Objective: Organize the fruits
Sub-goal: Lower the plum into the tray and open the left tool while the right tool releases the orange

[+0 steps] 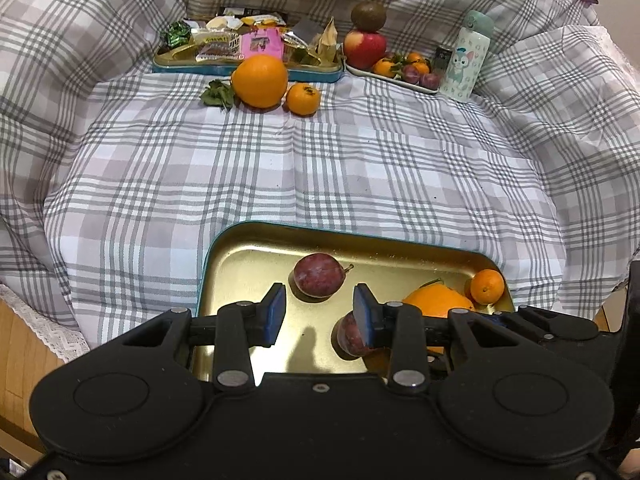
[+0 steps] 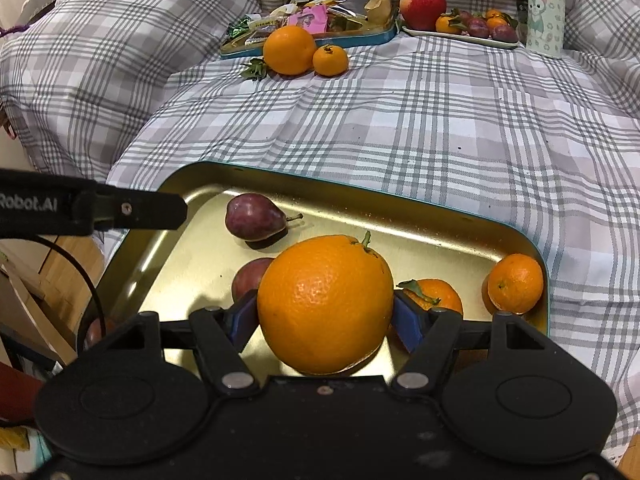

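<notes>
A checked cloth [image 2: 400, 128] is covering the whole surface, and a gold tray [image 2: 192, 264] is sitting at its near edge, apparently serving as the place where fruit is being gathered. The right gripper [image 2: 325, 314] is clamping a large orange [image 2: 325, 304] between its blue pads, holding it just over the tray floor, probably to set it down there. The orange is filling the gap between the fingers completely. The left gripper [image 1: 320, 312] is hovering over the same tray with its jaws apart and nothing between them; one plum [image 1: 319, 275] is lying just beyond its fingertips, and a second plum [image 1: 352, 334] is partly hiding behind its right-hand finger. A small mandarin [image 2: 515, 283] is resting in the tray's far corner, another [image 2: 434, 294] beside it. Well apart, at the far edge, another orange [image 1: 260, 81] and a mandarin [image 1: 303, 99] are waiting on the cloth in front of a snack tray [image 1: 248, 68].
</notes>
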Demonstrator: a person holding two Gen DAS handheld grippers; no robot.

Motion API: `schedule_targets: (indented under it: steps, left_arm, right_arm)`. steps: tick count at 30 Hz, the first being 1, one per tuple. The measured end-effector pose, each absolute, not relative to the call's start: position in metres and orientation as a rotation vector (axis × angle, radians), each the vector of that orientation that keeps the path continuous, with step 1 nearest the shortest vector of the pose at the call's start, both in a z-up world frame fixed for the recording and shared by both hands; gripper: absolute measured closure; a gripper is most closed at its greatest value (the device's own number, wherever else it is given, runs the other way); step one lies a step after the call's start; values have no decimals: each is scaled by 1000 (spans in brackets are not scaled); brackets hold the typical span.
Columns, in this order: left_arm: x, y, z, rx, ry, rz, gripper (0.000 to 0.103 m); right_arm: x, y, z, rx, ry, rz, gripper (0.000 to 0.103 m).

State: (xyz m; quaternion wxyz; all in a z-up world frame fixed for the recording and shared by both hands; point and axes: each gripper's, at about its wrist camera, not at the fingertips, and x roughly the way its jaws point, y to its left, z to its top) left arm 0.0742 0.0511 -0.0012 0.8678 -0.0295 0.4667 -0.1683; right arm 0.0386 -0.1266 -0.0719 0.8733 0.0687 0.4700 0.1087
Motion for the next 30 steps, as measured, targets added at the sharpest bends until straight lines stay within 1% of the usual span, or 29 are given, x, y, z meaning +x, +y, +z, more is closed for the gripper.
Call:
schedule_targets:
  steps: [7, 17, 30]
  left_arm:
    - [67, 47, 1, -59, 964, -349, 58]
    - [53, 27, 7, -16, 921, -364, 58]
    - [48, 19, 26, -27, 849, -380, 58]
  right_arm:
    - [32, -129, -73, 139, 989, 226, 30]
    - [18, -143, -51, 136, 894, 206, 31]
    - [-5, -151, -40, 163, 858, 199, 31]
